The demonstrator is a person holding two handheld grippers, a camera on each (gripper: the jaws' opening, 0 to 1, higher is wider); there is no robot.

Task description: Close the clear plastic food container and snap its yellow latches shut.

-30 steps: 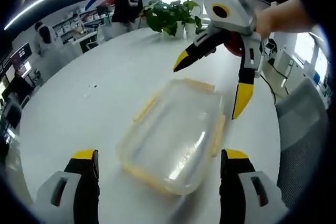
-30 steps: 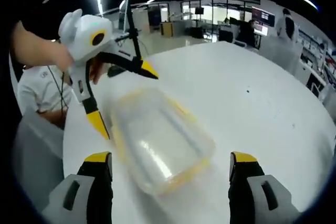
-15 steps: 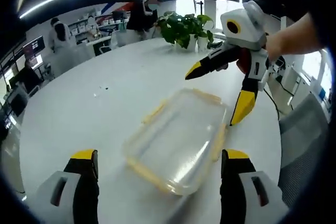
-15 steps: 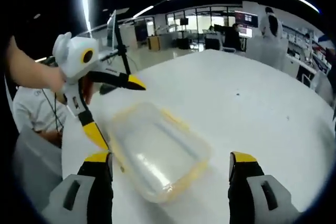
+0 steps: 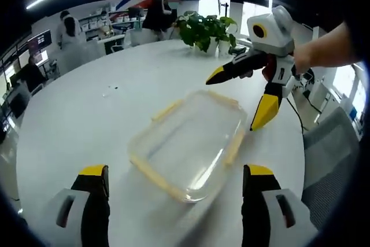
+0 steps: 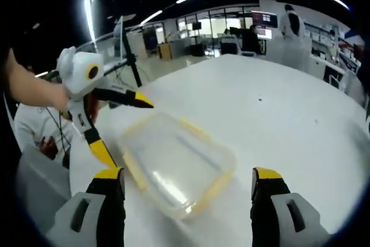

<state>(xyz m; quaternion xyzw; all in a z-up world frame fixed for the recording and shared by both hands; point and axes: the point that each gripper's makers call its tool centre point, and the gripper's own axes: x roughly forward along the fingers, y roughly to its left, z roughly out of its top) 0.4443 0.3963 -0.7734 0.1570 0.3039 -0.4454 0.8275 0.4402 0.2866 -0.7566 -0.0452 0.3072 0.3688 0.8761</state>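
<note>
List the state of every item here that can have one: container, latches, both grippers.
Container: lid on, flat on the white table, not held.
Latches: yellow, along the rim; whether they are snapped down cannot be told.
Left gripper: open, jaws wide apart, holding nothing.
Right gripper: open, holding nothing.
Potted plant: upright at the table's far side.

Hard to tell on the clear food container (image 5: 188, 143), given its see-through walls and glare, whether the yellow latches (image 5: 234, 147) sit snapped down or loose, or how the lid seats. Cut off at the lower edge: own jaws of the left gripper (image 5: 173, 179) and of the right gripper (image 6: 188, 179), yellow tips alone clear of it. Too far and too blurred for detail: the people (image 6: 292, 22) at desks behind the white table (image 6: 277, 114), and the potted plant (image 5: 203, 28).
</note>
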